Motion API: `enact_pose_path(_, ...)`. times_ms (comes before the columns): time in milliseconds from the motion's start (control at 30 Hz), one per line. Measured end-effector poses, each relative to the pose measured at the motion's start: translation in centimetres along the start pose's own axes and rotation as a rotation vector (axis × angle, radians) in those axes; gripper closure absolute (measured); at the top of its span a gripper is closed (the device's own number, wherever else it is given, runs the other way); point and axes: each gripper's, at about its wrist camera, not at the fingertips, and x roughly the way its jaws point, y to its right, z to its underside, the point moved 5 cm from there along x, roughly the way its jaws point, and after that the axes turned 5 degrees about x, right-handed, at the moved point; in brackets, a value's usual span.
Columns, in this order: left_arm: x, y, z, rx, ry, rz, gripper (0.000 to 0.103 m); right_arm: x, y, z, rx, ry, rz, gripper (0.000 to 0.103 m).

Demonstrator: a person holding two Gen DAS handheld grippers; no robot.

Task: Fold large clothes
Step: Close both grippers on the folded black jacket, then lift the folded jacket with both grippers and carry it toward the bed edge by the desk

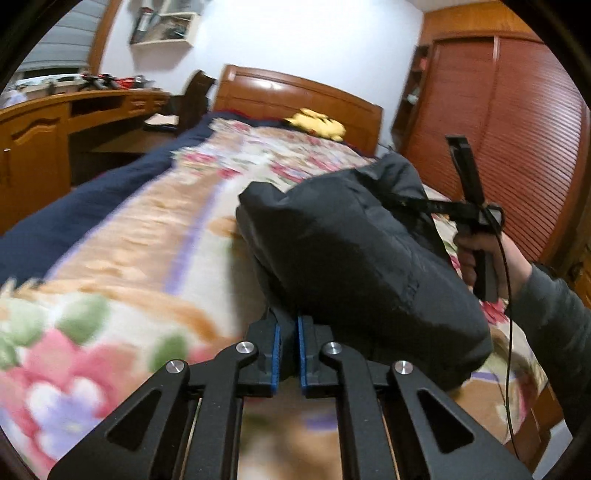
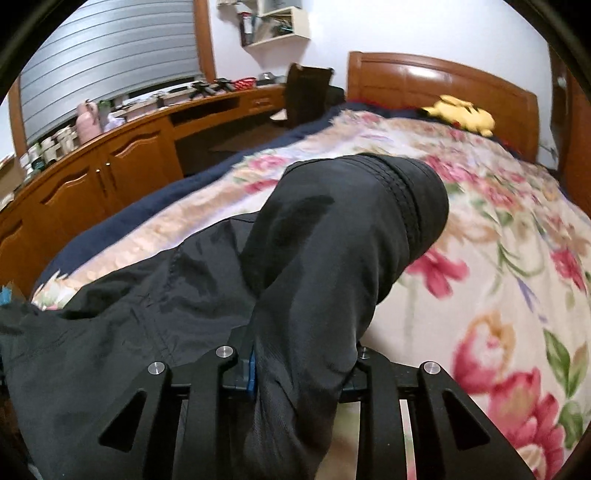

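Note:
A black padded jacket (image 1: 362,243) hangs bunched above the flowered blanket (image 1: 155,236) on the bed. My left gripper (image 1: 289,332) is shut on a fold of the jacket's lower edge, its blue pads (image 1: 277,350) close together. In the left wrist view the right gripper (image 1: 417,205) shows at the right, held by a hand (image 1: 480,258), with its fingers in the jacket's far side. In the right wrist view my right gripper (image 2: 303,365) is shut on the jacket (image 2: 314,258), and a sleeve with a ribbed cuff (image 2: 410,195) stands up over the jaws.
A yellow plush toy (image 1: 317,123) lies by the wooden headboard (image 1: 295,96). A wooden desk (image 1: 74,122) with clutter and a chair (image 2: 306,92) stand left of the bed. A red-brown slatted wardrobe (image 1: 517,140) stands to the right. A wall shelf (image 2: 277,26) hangs above.

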Motion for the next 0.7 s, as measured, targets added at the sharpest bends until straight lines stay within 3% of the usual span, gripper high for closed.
enact_pose_path(400, -4.9, -13.0, 0.6, -0.057, 0.067, -0.202, 0.095, 10.2, -13.4, -4.4, -0.128, 0.011, -0.114, 0.076)
enact_pose_path(700, -9.9, -19.1, 1.6, -0.114, 0.125, -0.312, 0.095, 15.2, -18.9, -5.7, -0.179, 0.019, -0.183, 0.076)
